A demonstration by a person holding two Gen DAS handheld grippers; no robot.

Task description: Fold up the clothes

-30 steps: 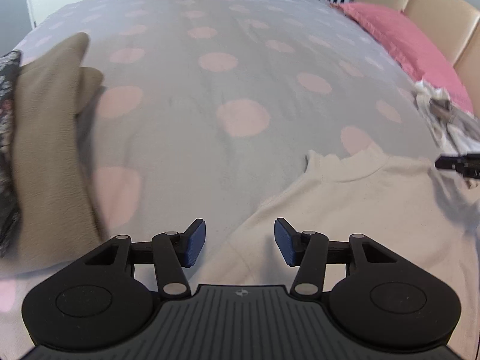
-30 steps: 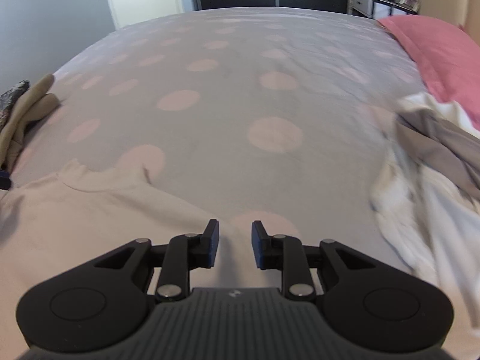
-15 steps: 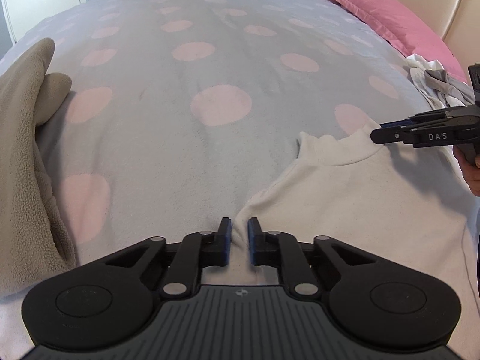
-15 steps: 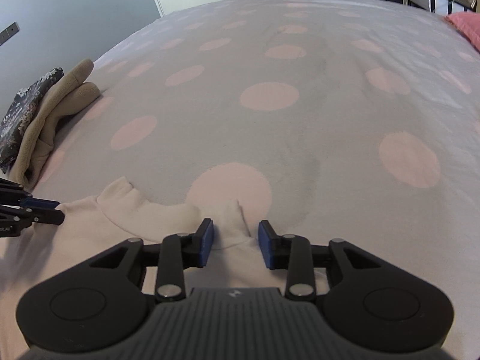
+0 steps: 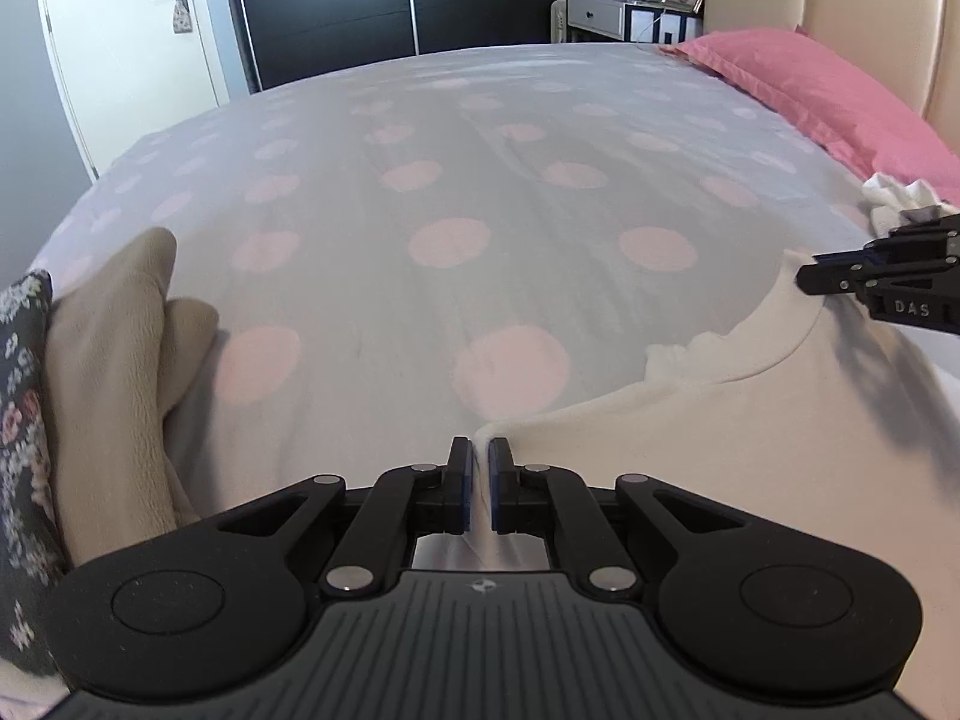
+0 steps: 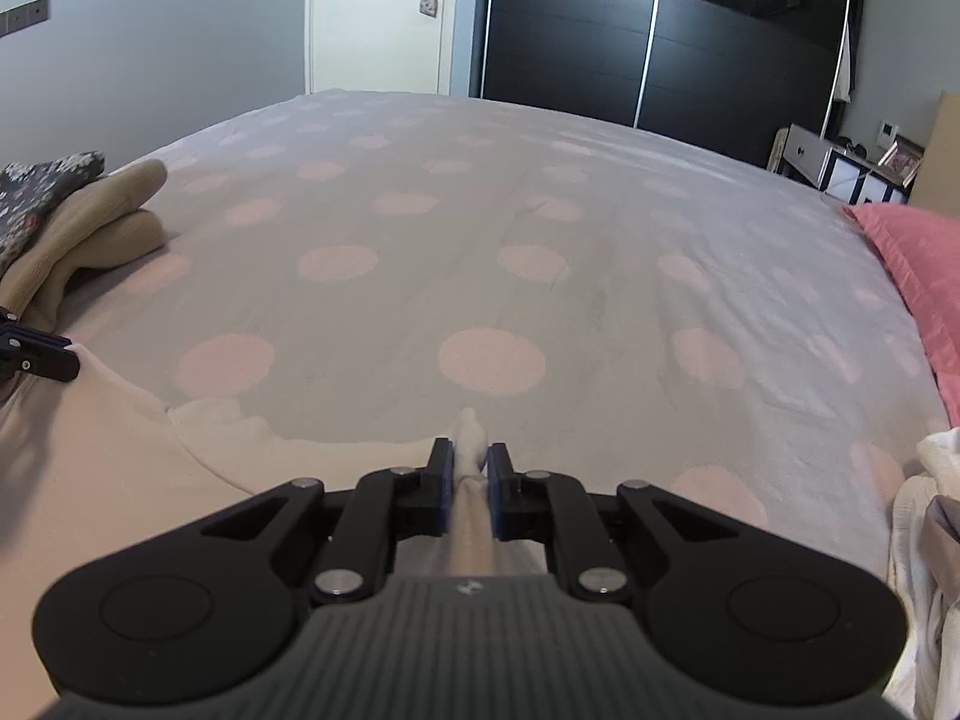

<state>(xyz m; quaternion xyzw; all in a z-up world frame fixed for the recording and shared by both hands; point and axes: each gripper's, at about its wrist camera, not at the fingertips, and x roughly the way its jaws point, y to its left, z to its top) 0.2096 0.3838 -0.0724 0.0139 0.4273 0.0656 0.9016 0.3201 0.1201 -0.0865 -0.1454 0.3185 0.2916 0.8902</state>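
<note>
While the cream top (image 5: 750,468) lies spread on the dotted bed (image 5: 450,192), beside a folded beige fleece (image 5: 114,360) at the left, its left shoulder is pinched in the left gripper (image 5: 477,480), whose fingers are all but shut. The right shoulder is bunched in the right gripper (image 6: 468,480), fingers closing. Soft, light and limp, it is best held by both shoulders
</note>
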